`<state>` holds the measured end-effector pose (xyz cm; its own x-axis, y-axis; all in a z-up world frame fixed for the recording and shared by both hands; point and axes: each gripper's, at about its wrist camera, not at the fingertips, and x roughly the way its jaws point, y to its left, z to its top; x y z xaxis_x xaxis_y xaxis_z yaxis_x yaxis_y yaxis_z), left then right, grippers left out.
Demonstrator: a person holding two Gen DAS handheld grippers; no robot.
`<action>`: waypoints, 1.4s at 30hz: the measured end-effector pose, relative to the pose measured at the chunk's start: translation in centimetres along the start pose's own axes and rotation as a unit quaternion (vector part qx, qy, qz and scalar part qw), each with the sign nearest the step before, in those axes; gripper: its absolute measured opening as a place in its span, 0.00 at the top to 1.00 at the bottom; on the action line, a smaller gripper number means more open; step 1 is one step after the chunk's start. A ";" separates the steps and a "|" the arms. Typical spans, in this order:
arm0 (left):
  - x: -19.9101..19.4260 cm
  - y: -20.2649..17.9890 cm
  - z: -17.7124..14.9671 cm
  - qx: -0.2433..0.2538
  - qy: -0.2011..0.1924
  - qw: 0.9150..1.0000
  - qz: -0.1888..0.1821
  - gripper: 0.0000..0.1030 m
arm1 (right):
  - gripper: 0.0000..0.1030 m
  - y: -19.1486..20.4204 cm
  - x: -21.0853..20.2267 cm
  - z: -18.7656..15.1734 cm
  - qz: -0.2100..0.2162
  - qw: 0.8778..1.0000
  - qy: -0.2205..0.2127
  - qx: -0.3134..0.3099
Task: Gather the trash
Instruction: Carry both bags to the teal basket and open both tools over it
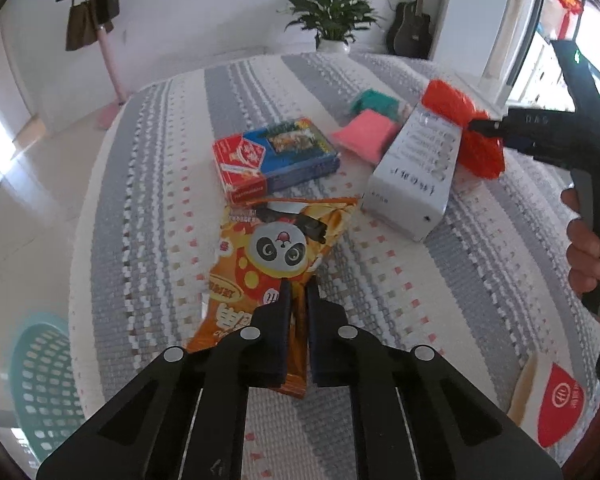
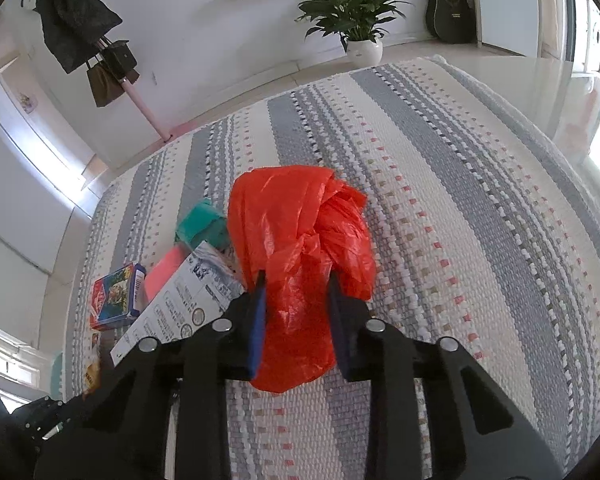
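The orange panda-print snack wrapper [image 1: 276,264] lies on the striped woven cloth [image 1: 440,280], its near end clamped between the closed jaws of the left gripper [image 1: 298,308]. The crumpled red plastic bag [image 2: 300,248] rests just beside the white carton [image 2: 180,312], pinched by the right gripper [image 2: 296,284]. Judgement: both grips sit near an edge; lift slowly and straight so thin film neither tears nor slips. A green mesh basket [image 1: 40,380] stands off the cloth's left edge; its contents cannot be made out.
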<state>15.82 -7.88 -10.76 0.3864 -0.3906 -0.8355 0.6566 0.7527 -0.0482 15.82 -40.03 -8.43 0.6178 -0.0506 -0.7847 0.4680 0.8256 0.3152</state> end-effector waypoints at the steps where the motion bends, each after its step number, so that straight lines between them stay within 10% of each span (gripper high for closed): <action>1: -0.4 0.1 0.0 -0.002 -0.007 1.000 -0.005 0.96 | 0.79 0.0 -0.3 -0.1 0.006 1.000 -0.003 -0.001; 20: -13.1 5.9 -1.0 -0.087 -0.155 0.981 -0.081 0.97 | 0.89 10.2 -12.9 -1.6 0.084 0.985 -0.115 -0.102; 42: -23.1 21.9 -12.3 -0.252 -0.222 0.941 0.048 0.97 | 0.89 36.4 -11.2 -14.1 0.229 0.928 -0.028 -0.293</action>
<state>13.27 24.13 0.78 0.7344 -0.4075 -0.5428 0.2586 0.9074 -0.3314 17.03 -1.54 4.33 0.7071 0.3655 -0.6053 -0.2663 0.9307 0.2508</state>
